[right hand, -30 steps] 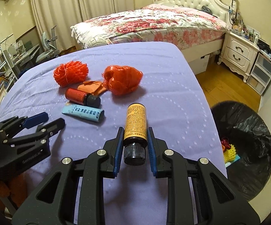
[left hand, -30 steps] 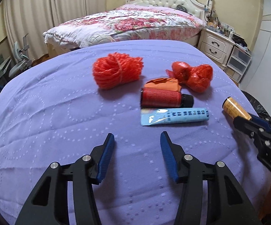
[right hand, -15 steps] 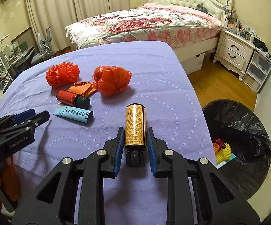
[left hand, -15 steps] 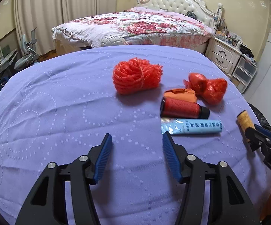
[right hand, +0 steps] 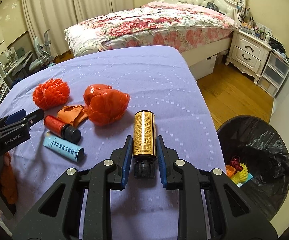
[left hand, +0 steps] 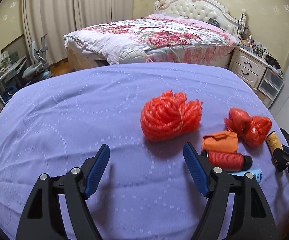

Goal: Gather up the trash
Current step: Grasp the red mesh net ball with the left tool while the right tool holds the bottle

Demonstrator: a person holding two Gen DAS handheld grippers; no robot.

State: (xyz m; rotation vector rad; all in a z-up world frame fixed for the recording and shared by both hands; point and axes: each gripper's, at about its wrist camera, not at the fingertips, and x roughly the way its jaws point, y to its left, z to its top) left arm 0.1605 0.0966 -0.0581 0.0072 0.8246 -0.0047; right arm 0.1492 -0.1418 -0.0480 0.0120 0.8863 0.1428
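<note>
My right gripper [right hand: 143, 150] is clamped on a gold-labelled bottle [right hand: 144, 134], held above the purple worktop [right hand: 124, 76] near the black-lined bin [right hand: 264, 140]. My left gripper [left hand: 146, 158] has just been opening; its jaws stand wide with nothing between them, just before the red net bundle [left hand: 170, 118].

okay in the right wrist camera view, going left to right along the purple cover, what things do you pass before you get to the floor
Left gripper → red mesh bundle → red bottle with a black cap → crumpled red plastic bag → gold-label bottle clamped in the right gripper → black-lined trash bin on the floor.
</note>
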